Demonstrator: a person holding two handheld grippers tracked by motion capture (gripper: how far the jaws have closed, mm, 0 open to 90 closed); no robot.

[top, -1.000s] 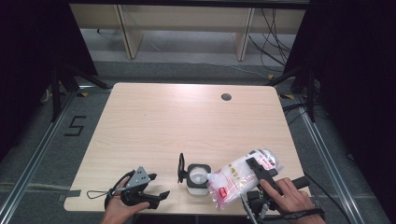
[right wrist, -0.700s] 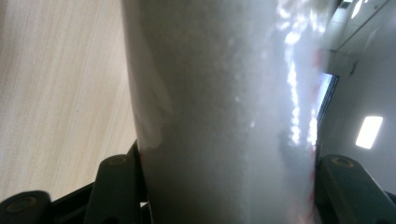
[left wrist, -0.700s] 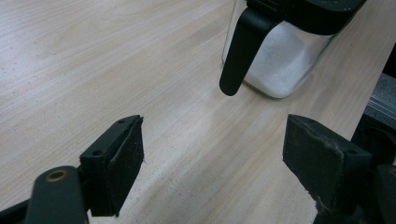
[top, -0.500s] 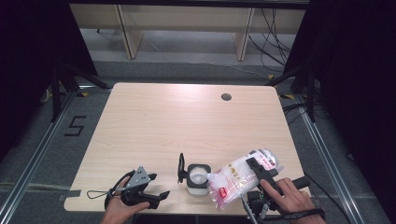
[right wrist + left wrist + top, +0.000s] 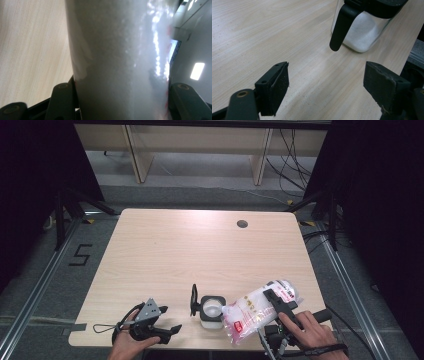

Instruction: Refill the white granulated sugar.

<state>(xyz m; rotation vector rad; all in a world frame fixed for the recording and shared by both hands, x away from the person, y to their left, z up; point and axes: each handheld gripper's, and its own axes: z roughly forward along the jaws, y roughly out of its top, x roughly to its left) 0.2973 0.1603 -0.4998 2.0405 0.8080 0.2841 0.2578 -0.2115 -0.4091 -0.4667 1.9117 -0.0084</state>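
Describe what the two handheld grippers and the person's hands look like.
Both grippers are black. The left gripper carries a grey three-cornered plate and trails a thin looped black cable; its jaws are flat, blocky black pads with screw holes. The right gripper has a long black body with a black cable. The right hand wears a dark wrist strap.

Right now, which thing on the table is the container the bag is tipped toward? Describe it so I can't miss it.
Start at the table's near edge, between the two hands. The small clear jar stands there, part full of white grains, its black lid flipped open to its left. Unlike the soft plastic bag touching its right side, it is rigid and square.
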